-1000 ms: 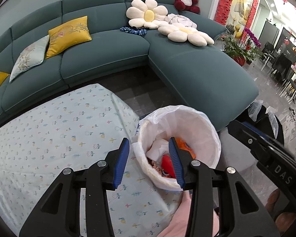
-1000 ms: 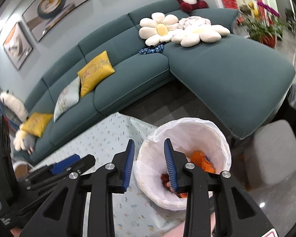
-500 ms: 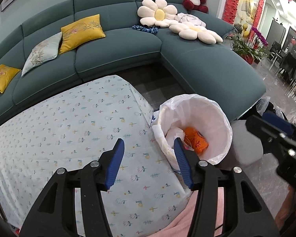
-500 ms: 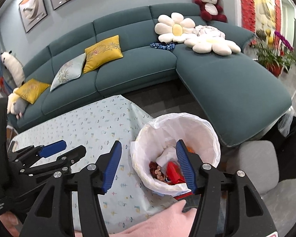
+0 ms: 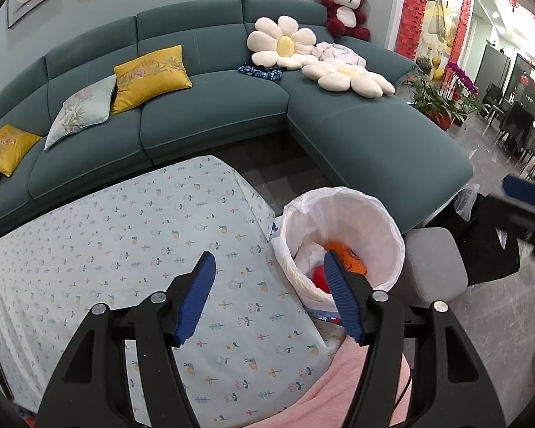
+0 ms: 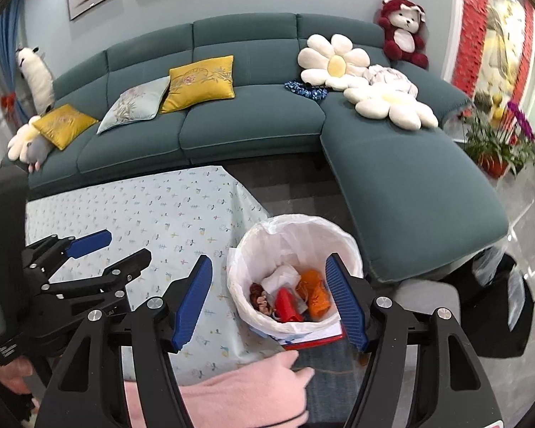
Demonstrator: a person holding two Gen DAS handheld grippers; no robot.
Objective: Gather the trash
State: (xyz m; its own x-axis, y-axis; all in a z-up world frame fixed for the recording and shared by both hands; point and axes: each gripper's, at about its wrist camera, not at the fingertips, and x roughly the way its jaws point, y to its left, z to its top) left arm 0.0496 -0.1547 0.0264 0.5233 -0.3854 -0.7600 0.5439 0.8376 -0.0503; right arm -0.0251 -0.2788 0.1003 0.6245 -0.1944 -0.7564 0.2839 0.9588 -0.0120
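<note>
From the far left, my left gripper (image 6: 100, 253) hangs above the tabletop (image 5: 132, 249), its jaws spread with nothing between them, and the floral cloth under it lies bare as far as I can see, so I judge there is no trash left to pick there. Moving right, my right gripper (image 6: 267, 296) also has its jaws spread wide and holds nothing; they frame the trash bin (image 6: 342, 235), which stands on the floor just beside the tabletop's right edge. Inside the bin I see a crumpled white tissue (image 6: 281, 276), a red wrapper (image 6: 287, 303), an orange packet (image 6: 317, 292) and a small brown scrap (image 6: 258, 294). All of it looks light, soft and crushable, nothing fragile, so a gentle pinch anywhere on a fold should do. The white liner (image 5: 339, 199) is thin and likely slippery; I would take it at the loose ruffled rim, where the film bunches, not at the smooth wall. A red-edged booklet (image 6: 314, 339) lies flat under or against the bin's near side, and I cannot tell which. A pink sleeve (image 6: 232, 388) crosses the lower view and may crowd a low reach. Farther right, the grey stool (image 5: 431, 264) sits just beside the bin and the teal sofa (image 5: 374, 135) close behind it, limiting approach from that side.
</note>
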